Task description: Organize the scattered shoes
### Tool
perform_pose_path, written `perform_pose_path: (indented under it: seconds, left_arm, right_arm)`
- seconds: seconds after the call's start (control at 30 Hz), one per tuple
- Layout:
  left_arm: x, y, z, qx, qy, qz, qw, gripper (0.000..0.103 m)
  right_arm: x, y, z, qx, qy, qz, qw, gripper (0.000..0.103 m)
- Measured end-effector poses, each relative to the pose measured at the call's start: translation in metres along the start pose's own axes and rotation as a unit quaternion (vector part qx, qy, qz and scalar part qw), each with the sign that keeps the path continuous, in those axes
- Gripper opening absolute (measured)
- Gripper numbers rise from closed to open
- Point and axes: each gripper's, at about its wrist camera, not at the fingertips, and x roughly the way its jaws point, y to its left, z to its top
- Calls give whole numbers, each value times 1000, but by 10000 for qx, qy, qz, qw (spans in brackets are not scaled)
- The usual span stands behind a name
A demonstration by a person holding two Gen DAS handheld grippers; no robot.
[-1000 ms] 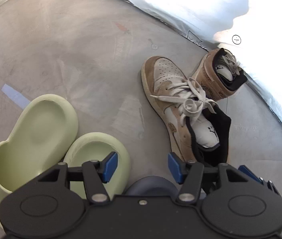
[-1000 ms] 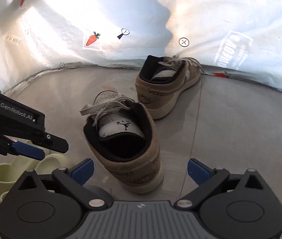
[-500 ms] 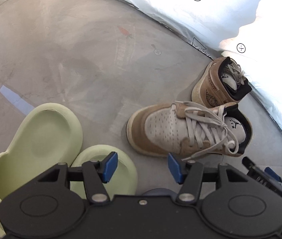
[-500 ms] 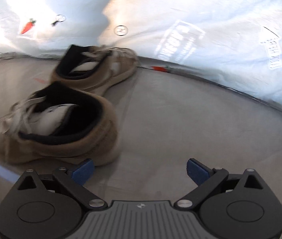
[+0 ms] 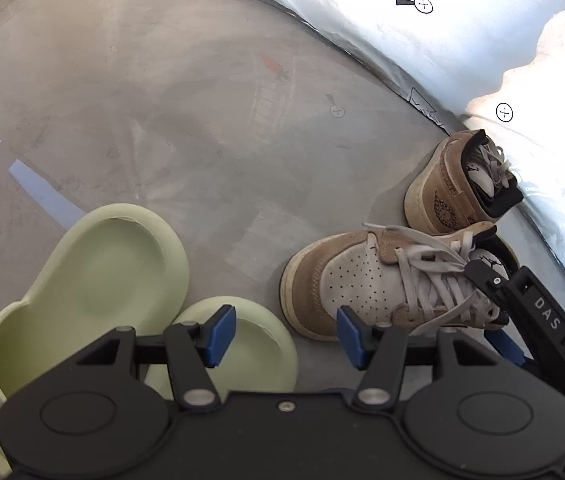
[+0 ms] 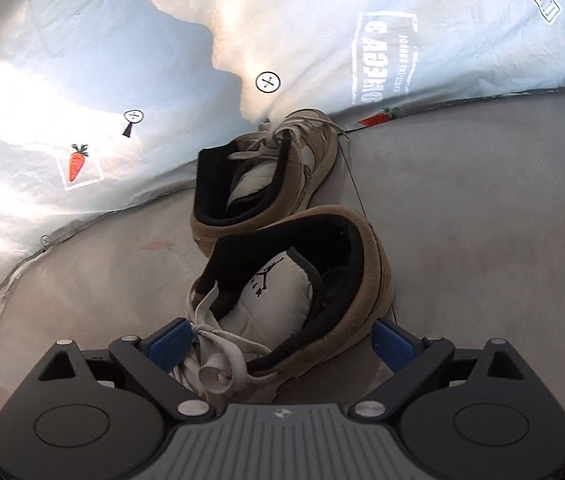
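Two tan-and-white sneakers sit on the grey floor by the white sheeting. The far sneaker (image 5: 446, 188) (image 6: 282, 172) rests against the sheeting. The near sneaker (image 5: 362, 284) (image 6: 322, 280) lies between the fingers of my right gripper (image 6: 280, 344) (image 5: 494, 312), whose jaws are closing. Its left pad touches the laces, while the right pad stands just off the heel side. Two pale green slippers lie to the left: a large one (image 5: 94, 280) and a second one (image 5: 250, 340) partly under my left gripper (image 5: 284, 336). That gripper hangs open and holds nothing.
White sheeting (image 6: 82, 60) with printed markers and a carrot sign (image 6: 76, 164) walls the far side of the floor. A blue tape strip (image 5: 38, 188) crosses the floor at the left. Bare grey floor (image 5: 202, 120) spreads beyond the slippers.
The near sneaker has swung round, so its toe points left in the left wrist view. My right gripper has rolled, come down over it and narrowed its jaws. The left gripper has barely shifted.
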Motion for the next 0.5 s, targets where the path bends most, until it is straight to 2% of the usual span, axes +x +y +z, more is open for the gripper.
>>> perform_pose_path:
  seconds: [0.03,0.07,0.13,0.23,0.27,0.3,0.37,0.5]
  left_arm:
    - [0,3,1,-23,0,22,10000,57]
    - [1,5,2,-48,3,48,10000,57]
    - [4,9,4,-94,29,85,9999,57]
    - [8,12,7,-154,87,90,9998,57]
    - [9,11,7,-150,98,82,9998,57]
    - [10,10,8,-138,105,76,9998,57]
    - [11,5,7,-29,104,64,9999,57]
    - [14,-5,3,104,141,8,9998,57]
  right_arm:
    - [2,-8,1,319,-85,32,9994,83]
    - [0,-14,3,500,-182,43,9986,64]
    - [-6,-32,11,781,-364,70,9963,59]
    - [-16,-50,26,934,-602,-37,9938,46]
    - [-19,-54,31,933,-688,-173,9931,28]
    - [-19,-62,38,942,-706,-145,9929,25]
    - [-12,-67,53,793,-454,-104,9958,25]
    - [1,-60,65,683,217,-173,9973,29]
